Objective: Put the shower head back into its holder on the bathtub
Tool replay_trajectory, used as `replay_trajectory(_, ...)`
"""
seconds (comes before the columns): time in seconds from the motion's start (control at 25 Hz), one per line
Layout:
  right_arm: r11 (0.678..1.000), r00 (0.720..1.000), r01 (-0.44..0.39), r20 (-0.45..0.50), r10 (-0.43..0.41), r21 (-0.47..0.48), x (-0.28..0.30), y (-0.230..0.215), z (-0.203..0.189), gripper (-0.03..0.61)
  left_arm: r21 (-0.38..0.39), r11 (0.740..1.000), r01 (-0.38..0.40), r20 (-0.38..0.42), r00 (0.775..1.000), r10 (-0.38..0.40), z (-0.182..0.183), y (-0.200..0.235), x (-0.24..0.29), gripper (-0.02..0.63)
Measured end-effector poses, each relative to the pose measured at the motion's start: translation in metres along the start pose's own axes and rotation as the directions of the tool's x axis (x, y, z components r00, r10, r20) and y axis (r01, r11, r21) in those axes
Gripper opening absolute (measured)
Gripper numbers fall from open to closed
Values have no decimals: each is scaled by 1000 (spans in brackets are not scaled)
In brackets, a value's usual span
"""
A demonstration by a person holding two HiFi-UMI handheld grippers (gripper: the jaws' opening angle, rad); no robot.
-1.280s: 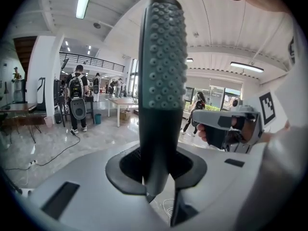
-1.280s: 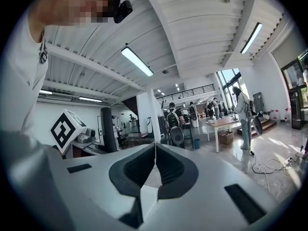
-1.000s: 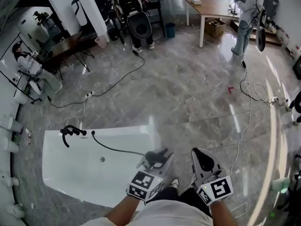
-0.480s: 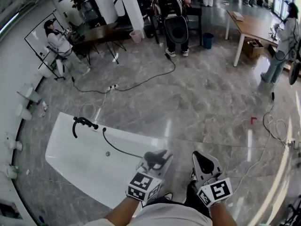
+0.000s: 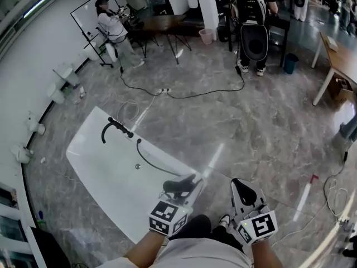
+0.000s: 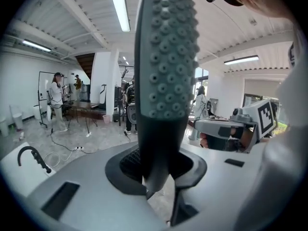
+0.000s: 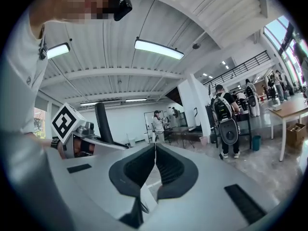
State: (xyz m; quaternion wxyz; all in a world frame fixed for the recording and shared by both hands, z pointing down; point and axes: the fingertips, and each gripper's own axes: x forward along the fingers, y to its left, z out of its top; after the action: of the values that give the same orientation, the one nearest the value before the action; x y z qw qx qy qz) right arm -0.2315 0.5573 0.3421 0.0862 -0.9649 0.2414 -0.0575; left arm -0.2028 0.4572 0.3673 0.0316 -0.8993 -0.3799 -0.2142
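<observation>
Left gripper (image 5: 184, 190): jaws part-way open and clamped on the shower head (image 5: 174, 184). In the left gripper view the head's studded grey face (image 6: 166, 71) stands upright out of the jaws, with its narrow end wedged between the ribbed pads.

Right gripper (image 5: 239, 186): just right of the left one at about the same level. Its jaws are closed pad to pad with nothing between them (image 7: 155, 162). From its camera the left gripper's marker cube (image 7: 65, 121) sits to the left, with the dark shower head (image 7: 102, 124) sticking up beside it.

Hose (image 5: 149, 163): black, runs from the held head forward-left across the tub.

Bathtub (image 5: 106, 186): white, just left of and ahead of the left gripper, lying diagonally on the grey marble floor (image 5: 251, 127).

Black curved fixture (image 5: 114, 128): on the tub's far end, well ahead-left of the held head and well apart from it. It also shows low left in the left gripper view (image 6: 31, 155). Can't tell which part of it is the holder.

Further out: a floor cable (image 5: 189, 94) beyond the tub, and a person at a desk (image 5: 111, 24) far left.
</observation>
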Motion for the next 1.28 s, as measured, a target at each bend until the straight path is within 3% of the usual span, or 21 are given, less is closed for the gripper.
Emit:
replay_trajectory(0.4, 979, 978, -203, -47, 202, -26, 104, -6, 9, 14, -74, 984, -161, 41, 986, 165, 24, 76, 20, 97)
replay_trajectory(0.76, 928, 925, -370, -108, 363, -48, 237, 6, 16, 15, -150, 946, -286, 53, 954, 296, 41, 188, 38, 97)
replay_trajectory(1.08, 847, 841, -531, -148, 520, -39, 321, 44, 19, 15, -221, 880, -421, 45, 897, 440, 46, 264, 19, 97)
replay_trajectory(1.28, 772, 763, -635, -178, 621, -26, 362, 65, 13, 15, -275, 810, -518, 26, 838, 545, 43, 302, 5, 97)
